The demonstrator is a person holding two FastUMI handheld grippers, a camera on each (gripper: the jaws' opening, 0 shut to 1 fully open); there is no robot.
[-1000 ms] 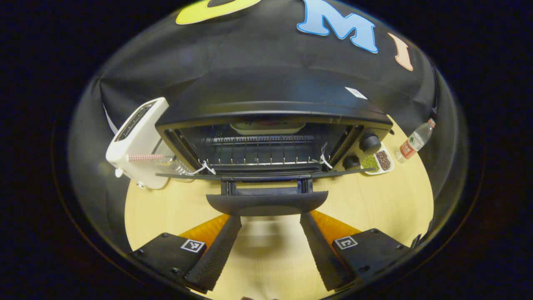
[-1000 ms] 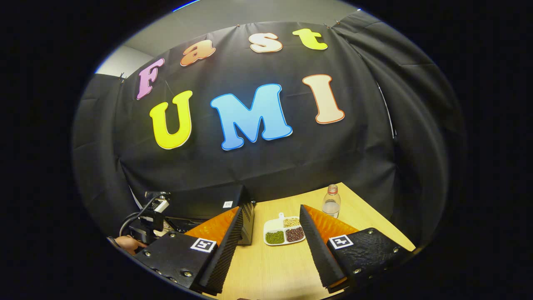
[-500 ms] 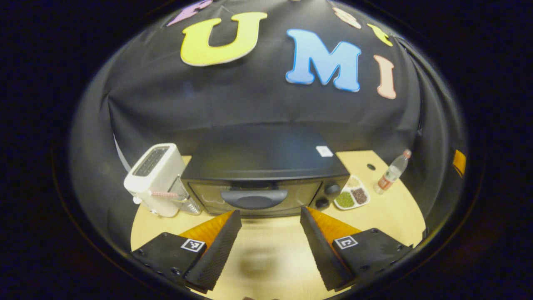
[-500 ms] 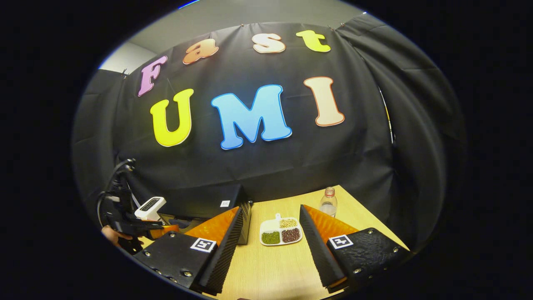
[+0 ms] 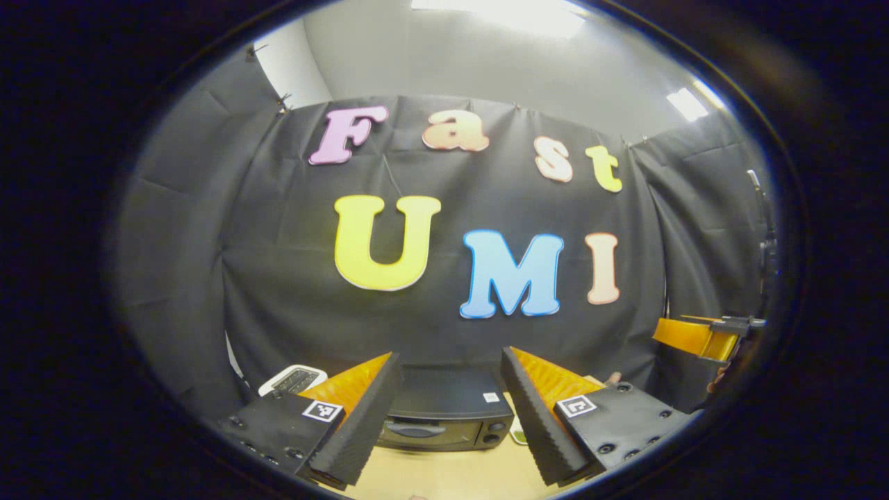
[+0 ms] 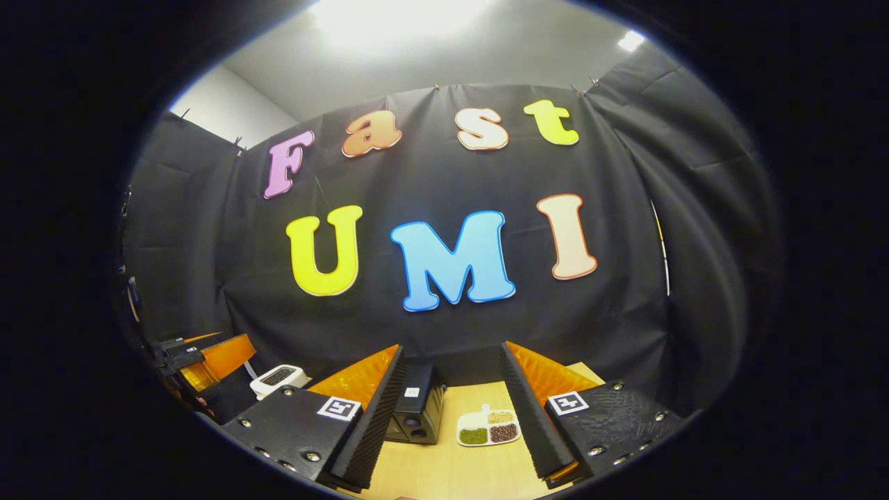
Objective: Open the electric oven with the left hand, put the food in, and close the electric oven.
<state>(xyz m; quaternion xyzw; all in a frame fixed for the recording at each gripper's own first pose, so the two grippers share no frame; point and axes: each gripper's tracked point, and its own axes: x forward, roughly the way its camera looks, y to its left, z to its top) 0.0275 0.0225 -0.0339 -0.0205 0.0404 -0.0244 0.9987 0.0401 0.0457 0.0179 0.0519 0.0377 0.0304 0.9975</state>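
Oven: the electric oven (image 5: 444, 417) sits on the wooden table (image 5: 444, 476) against the booth wall, its door shut and the handle across the front; in the right gripper view it appears end-on between the fingers (image 6: 417, 411), with 2 knobs facing out.
Food: cannot be seen; judging by the shut door, it may already be inside, but the door hides the cavity.
Left gripper: the left gripper (image 5: 448, 410) is held back from the oven and tilted upward, its 2 fingers spread wide with nothing between them; it touches nothing.
Right gripper: the right gripper (image 6: 448, 417) also has its fingers spread apart and empty, well clear of the oven, hovering above the table.
Neighbours: a white toaster (image 5: 292, 380) stands just left of the oven; a divided dish of beans (image 6: 488, 429) lies on the table to the oven's right.
Step in hand: with the door shut and both tools free and pulled away, this reads as the very end of the task, or a rest pose.
Next move: probably nothing but to hold both grippers clear; if the door is not fully latched, the left one would need to push the handle home.
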